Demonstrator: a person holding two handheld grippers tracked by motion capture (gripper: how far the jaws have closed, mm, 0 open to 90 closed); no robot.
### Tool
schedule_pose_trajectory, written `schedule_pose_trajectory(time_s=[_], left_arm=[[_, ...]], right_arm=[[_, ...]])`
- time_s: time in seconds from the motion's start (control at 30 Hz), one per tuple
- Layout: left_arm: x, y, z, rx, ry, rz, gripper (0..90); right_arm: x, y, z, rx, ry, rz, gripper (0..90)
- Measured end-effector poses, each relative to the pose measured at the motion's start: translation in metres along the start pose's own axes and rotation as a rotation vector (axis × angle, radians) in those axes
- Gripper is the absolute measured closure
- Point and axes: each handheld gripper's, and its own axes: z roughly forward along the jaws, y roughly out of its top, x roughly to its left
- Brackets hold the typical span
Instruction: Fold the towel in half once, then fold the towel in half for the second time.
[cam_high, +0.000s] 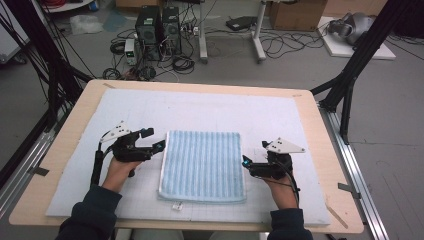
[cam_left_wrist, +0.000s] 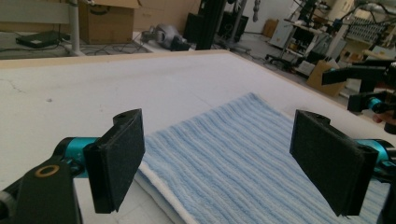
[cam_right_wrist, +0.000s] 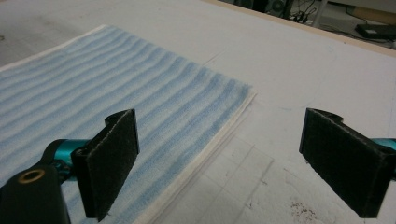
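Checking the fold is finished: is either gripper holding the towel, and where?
Nothing is held. Left gripper and right gripper stand open beside the towel.

High view: you look from above your own side of the desk, forward and down, far enough back to take in the whole blue striped towel and the floor beyond.

Left gripper view: low and close, looking along its jaws across the towel from its left edge.

Right gripper view: equally close, angled down at the towel from its right edge.

All three views share that towel and the white mat around it.
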Motion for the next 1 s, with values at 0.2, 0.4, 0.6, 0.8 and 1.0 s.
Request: schedule_pose_trajectory(time_s=[0.2, 0.4, 0.6, 0.8, 1.0], left_arm=[[0.003, -0.003, -0.002, 0.013, -0.003, -0.019, 19.5], [0.002, -0.003, -0.004, 0.024, 0.010, -0.011, 19.3], [0.003, -0.004, -0.003, 0.023, 0.016, -0.015, 19.2], [0.007, -0.004, -0.004, 0.023, 0.024, -0.026, 19.2], [0.013, 0.000, -0.001, 0.032, 0.054, -0.031, 19.1]], right_arm=[[-0.003, 0.000, -0.002, 0.004, 0.010, 0.036, 11.2], [-0.003, 0.000, -0.003, 0.000, 0.005, 0.032, 11.2], [-0.004, -0.001, -0.004, 0.004, 0.005, 0.040, 11.2], [-0.003, -0.002, 0.000, 0.019, 0.006, 0.023, 11.2], [-0.002, -0.003, 0.001, 0.030, 0.013, 0.032, 11.2]])
